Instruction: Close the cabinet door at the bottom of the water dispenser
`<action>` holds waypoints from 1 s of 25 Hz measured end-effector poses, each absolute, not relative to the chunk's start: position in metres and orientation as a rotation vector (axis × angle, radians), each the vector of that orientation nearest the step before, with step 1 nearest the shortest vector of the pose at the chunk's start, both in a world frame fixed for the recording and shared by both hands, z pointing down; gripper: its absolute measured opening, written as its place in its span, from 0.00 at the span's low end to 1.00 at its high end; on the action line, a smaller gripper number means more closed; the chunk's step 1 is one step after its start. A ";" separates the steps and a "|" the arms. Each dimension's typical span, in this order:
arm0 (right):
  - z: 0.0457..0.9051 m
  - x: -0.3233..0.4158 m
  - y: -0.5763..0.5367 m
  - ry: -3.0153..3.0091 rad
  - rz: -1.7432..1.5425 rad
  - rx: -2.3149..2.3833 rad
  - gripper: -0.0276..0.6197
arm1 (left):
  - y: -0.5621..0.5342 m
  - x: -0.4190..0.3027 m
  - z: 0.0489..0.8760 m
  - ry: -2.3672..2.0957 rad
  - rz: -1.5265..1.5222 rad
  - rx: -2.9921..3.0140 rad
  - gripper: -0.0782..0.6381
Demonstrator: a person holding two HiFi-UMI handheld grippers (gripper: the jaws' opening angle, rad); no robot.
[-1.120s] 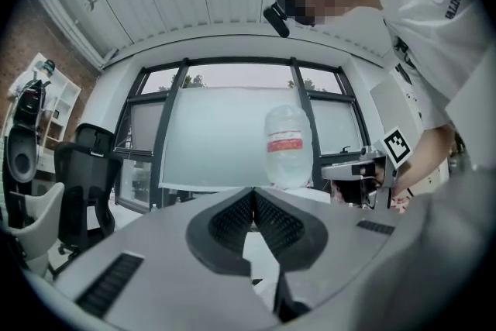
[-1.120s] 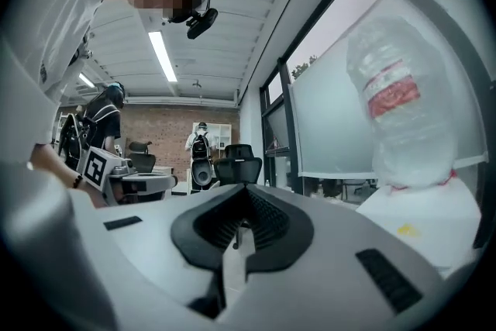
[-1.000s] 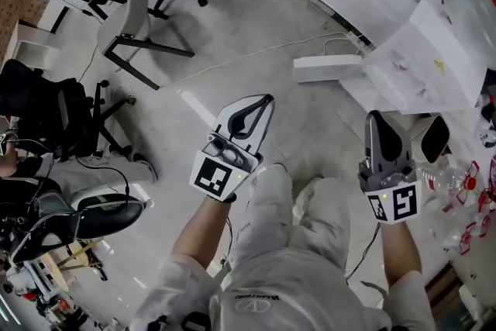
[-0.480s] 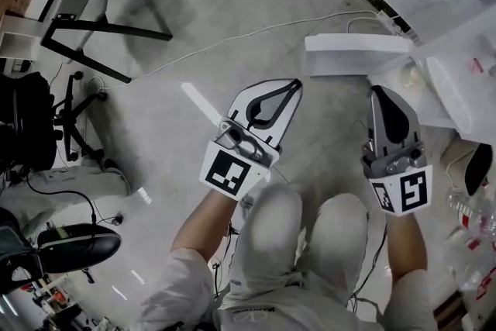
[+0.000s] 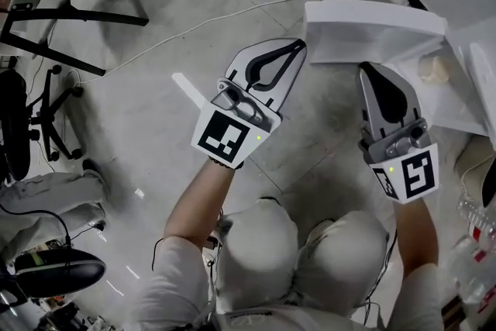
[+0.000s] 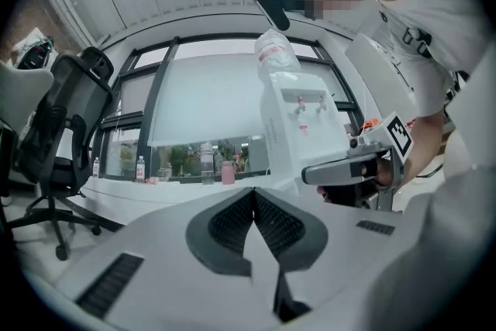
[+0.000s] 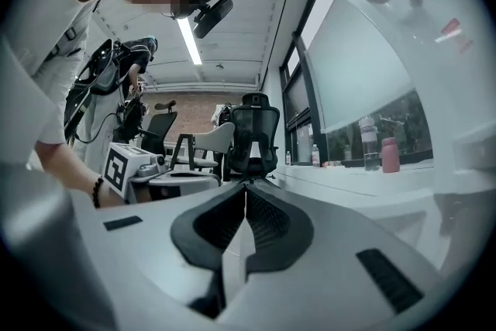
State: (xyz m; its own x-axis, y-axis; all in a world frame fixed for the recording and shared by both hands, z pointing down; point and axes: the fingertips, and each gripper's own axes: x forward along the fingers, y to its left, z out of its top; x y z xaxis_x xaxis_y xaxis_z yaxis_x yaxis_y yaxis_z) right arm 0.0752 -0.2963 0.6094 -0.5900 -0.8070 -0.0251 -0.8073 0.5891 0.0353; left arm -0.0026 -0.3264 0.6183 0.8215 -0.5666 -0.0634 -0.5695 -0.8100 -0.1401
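While the person crouches low in front of the water dispenser (image 6: 298, 128), the job looks to me to be at the approach step, with the push itself not yet made. The left gripper (image 5: 297, 49) and the right gripper (image 5: 369, 72) are both held out level ahead of the knees (image 5: 302, 244), each with its jaws pressed together on nothing. Jutting out over the floor (image 5: 155, 89) at the dispenser's foot is a white slab that I take to be the cabinet door (image 5: 372, 27), standing open. The right gripper's tip sits just beside its near edge, though I cannot tell if it touches. The left gripper's tip is near the slab's free end. No grasp seems needed next, only a closed tip laid flat on the door's outer face and a steady push round toward the cabinet.
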 end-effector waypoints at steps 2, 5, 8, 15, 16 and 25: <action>0.623 0.074 -0.300 2.800 0.072 -1.416 0.07 | -0.334 -0.004 0.631 0.911 0.039 -2.843 0.12; 0.641 0.071 -0.301 2.832 0.066 -1.398 0.07 | -0.341 -0.003 0.645 0.913 0.052 -2.837 0.12; 0.655 0.071 -0.305 2.850 0.086 -1.400 0.07 | -0.348 0.003 0.658 0.897 0.050 -2.848 0.12; 0.669 0.065 -0.326 2.825 0.081 -1.428 0.07 | -0.359 0.010 0.670 0.905 0.067 -2.849 0.25; 0.670 0.063 -0.329 2.820 0.080 -1.431 0.07 | -0.360 0.011 0.672 0.906 0.056 -2.847 0.25; 0.678 0.062 -0.340 2.801 0.060 -1.437 0.07 | -0.377 0.022 0.679 0.833 0.074 -2.869 0.30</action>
State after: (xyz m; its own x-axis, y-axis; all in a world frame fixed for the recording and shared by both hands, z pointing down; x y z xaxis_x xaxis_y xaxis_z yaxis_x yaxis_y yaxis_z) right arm 0.0617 -0.3396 0.6776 -0.5831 -0.8123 -0.0112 -0.8120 0.5825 0.0369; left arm 0.0223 -0.3766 0.6788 0.8444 -0.5281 -0.0897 -0.5357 -0.8339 -0.1330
